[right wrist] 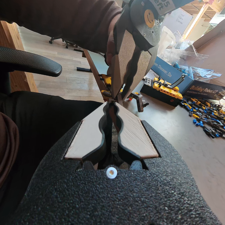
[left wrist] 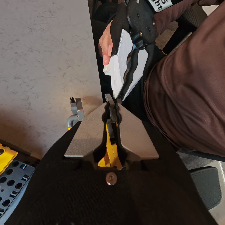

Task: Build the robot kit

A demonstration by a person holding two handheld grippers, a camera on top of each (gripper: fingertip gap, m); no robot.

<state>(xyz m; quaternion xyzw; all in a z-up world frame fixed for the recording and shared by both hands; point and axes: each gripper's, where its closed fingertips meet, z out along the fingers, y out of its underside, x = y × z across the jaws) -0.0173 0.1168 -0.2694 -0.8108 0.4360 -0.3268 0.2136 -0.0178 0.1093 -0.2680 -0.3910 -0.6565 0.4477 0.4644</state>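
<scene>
The left tongs (left wrist: 111,107) are pressed together on a yellow and grey brick assembly (left wrist: 110,143), pinching its grey beam (left wrist: 111,103), which pokes out past the fingertips. The assembly is held in the air at the near edge of the desk (left wrist: 42,54), not resting on it. A grey bracket (left wrist: 78,110) with a curved elbow and a small black pin on top sticks out to the side of the same build.

The right tongs (right wrist: 111,102) meet the left ones tip to tip, closed on the end of that same beam, so both pairs grip one part from opposite sides. The blur makes it hard to tell how firmly the right pair bites.

Farther back on the desk sits a black battery box topped with yellow beams (right wrist: 163,90) and a grey lever. Beside it stand a blue box (right wrist: 170,71) and a dark kit box (right wrist: 205,90), with a loose spread of small blue, yellow and black parts (right wrist: 207,115). The build looks partly assembled, with many pieces still unused
</scene>
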